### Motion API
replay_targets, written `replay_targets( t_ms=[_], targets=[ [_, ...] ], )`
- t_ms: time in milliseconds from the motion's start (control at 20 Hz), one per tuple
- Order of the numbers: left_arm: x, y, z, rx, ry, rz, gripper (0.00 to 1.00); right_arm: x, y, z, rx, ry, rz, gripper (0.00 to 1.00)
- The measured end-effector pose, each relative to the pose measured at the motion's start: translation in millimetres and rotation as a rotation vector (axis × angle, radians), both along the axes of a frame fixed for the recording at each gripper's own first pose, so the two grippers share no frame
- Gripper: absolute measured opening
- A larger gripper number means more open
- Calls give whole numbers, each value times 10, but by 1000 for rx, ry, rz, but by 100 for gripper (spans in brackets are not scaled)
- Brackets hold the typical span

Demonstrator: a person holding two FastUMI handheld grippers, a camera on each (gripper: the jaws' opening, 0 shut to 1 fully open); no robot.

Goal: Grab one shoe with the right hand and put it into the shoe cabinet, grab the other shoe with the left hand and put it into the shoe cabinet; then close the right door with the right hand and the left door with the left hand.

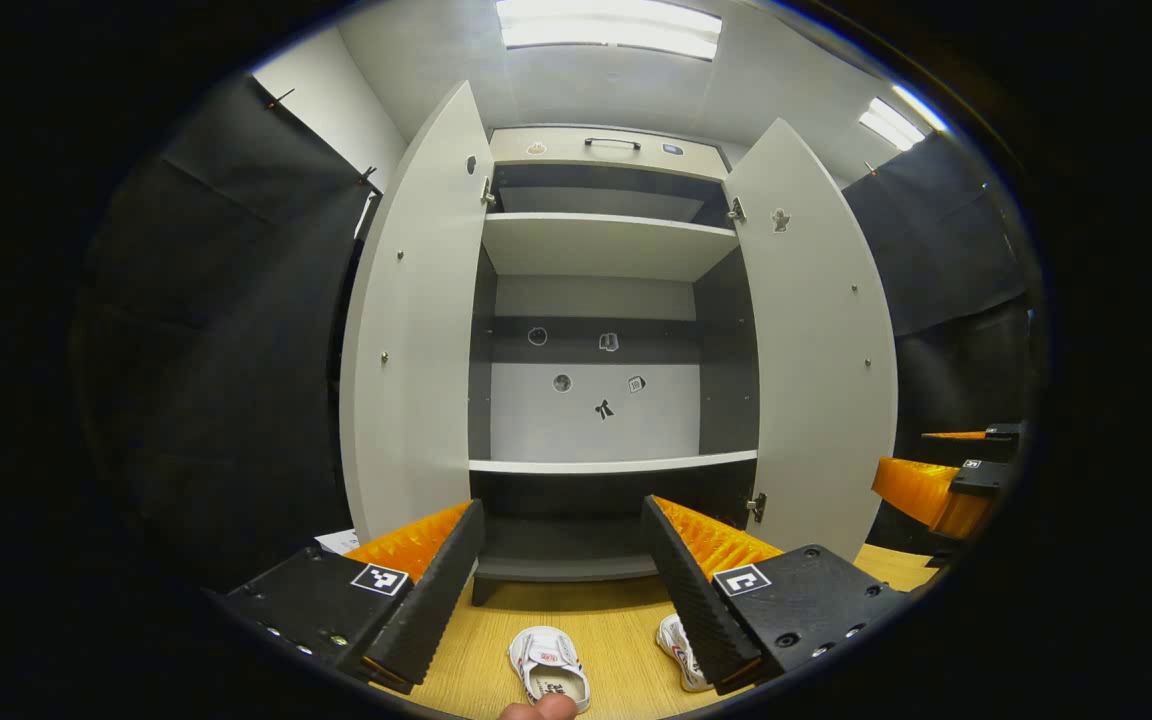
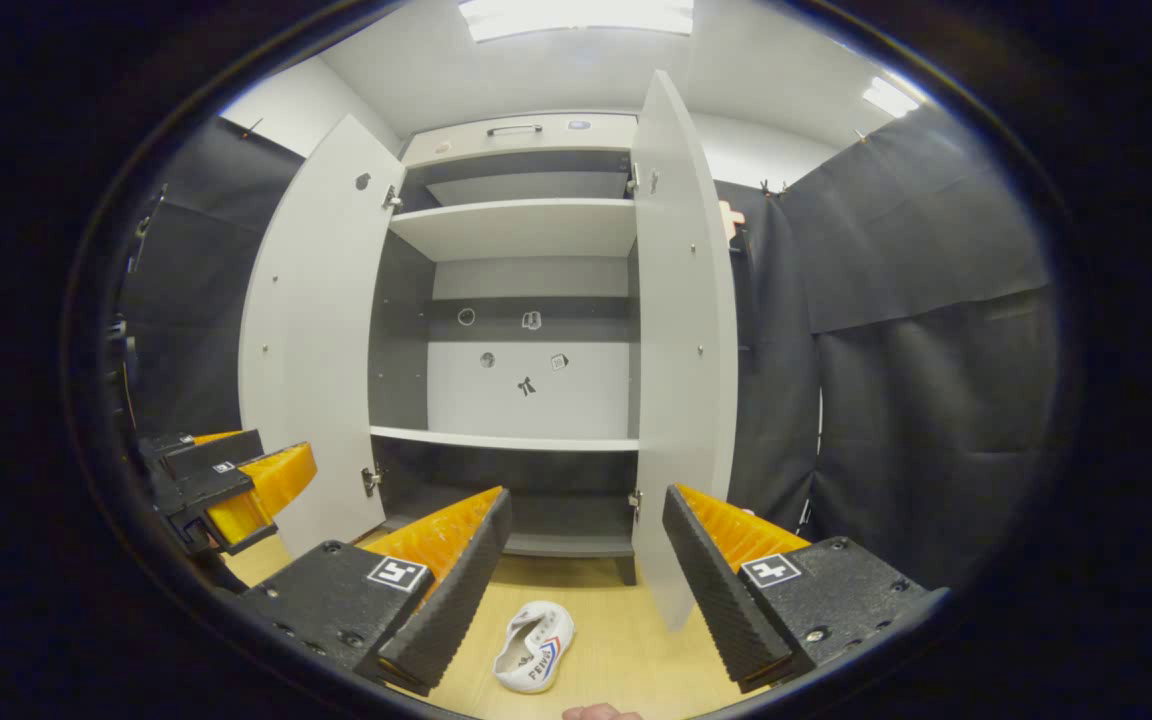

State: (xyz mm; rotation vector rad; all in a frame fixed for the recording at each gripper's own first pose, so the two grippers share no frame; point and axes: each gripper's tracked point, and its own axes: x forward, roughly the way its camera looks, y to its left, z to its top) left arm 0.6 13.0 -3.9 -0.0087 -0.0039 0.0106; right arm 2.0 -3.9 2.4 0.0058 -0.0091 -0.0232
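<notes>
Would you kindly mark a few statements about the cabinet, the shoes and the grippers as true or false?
1. Both cabinet doors stand open. True: left door, right door.
2. A shoe already sits on the lower shelf. False: that shelf is bare; both shoes lie on the floor.
3. The left gripper is open. True.
4. The right gripper grips a shoe. False: it is open, holding nothing.

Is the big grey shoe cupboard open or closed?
Open. Both doors of the grey shoe cabinet swing outward, showing bare shelves inside.
</notes>
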Motion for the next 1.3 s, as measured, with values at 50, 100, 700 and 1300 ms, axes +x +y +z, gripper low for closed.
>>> replay_targets(
  t_ms=[50,100,700,1300],
  targets=[
    [-2,-5,-2,-4,1,-2,95,2,1,-9,-1,2,-1,99],
    [3,-2,0,-7,1,-2,95,7,1,-11,-4,5,-2,99],
    [21,71,13,2,-4,11,95,195,308,-314,1,82,84,99],
    [-11,243,-39,5,5,35,95,673,949,-2043,26,453,216,99]
  ],
)
